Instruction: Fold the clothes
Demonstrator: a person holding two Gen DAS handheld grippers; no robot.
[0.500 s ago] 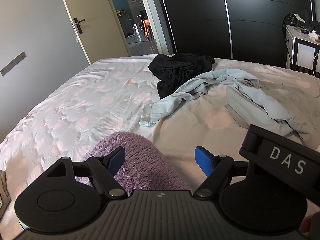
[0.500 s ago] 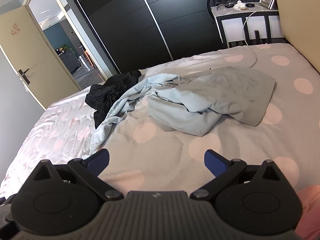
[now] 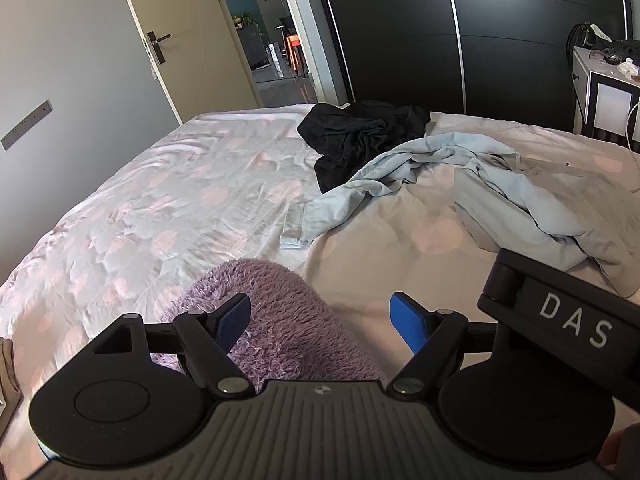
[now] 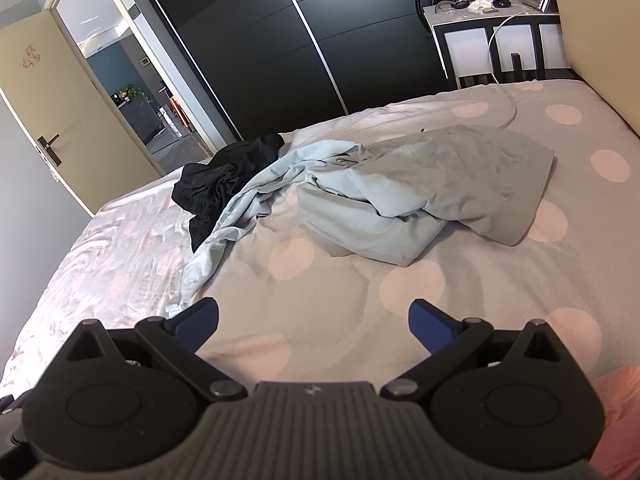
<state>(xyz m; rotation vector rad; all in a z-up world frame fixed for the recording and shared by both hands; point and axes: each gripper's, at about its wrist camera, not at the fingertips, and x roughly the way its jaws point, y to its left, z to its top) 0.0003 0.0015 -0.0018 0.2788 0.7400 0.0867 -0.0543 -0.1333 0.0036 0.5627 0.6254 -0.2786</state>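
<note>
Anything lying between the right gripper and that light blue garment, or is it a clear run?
Bare bedspread only: in the right wrist view nothing lies between the open right gripper and the light blue garment.

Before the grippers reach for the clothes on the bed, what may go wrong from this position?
1. The light blue garment lies tangled with the grey garment, so one pinch may lift both.
2. Its long end overlaps the black garment, which may drag along.
3. The left gripper, open, sits over the purple fuzzy cloth and might snag it.
</note>
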